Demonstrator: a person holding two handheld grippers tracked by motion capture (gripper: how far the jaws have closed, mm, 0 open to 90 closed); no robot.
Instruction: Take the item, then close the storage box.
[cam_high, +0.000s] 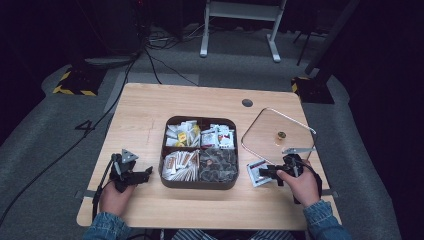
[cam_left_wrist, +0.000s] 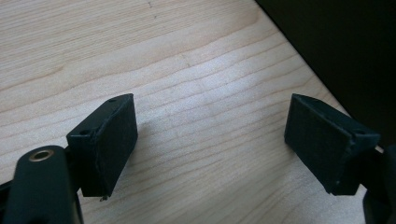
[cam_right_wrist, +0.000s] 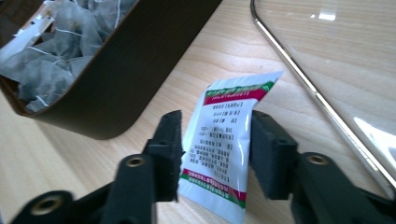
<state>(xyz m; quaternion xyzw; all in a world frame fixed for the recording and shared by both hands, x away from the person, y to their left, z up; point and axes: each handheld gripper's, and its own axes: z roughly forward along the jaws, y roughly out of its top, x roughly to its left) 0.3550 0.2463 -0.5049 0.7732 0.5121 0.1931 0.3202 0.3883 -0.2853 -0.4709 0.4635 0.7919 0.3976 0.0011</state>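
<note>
The right gripper (cam_right_wrist: 215, 154) has its jaws spread apart with the white packet (cam_right_wrist: 224, 140) lying flat between them on the table (cam_right_wrist: 60, 163), just right of the brown box (cam_right_wrist: 126, 79) and near the glass lid (cam_right_wrist: 336, 51).

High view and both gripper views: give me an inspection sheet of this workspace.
Surface: wooden table, bare at the left.
Job's things: white sachet flat on the table between the right gripper's jaws; dark four-compartment tray of sachets and tea bags.
Clutter: glass lid lying right of the tray.
Grippers: right gripper open around the sachet; left gripper open, nothing between its jaws.
Cables: black cables on the floor behind the table.
Surroundings: grey carpet, dark room, white stand legs.
</note>
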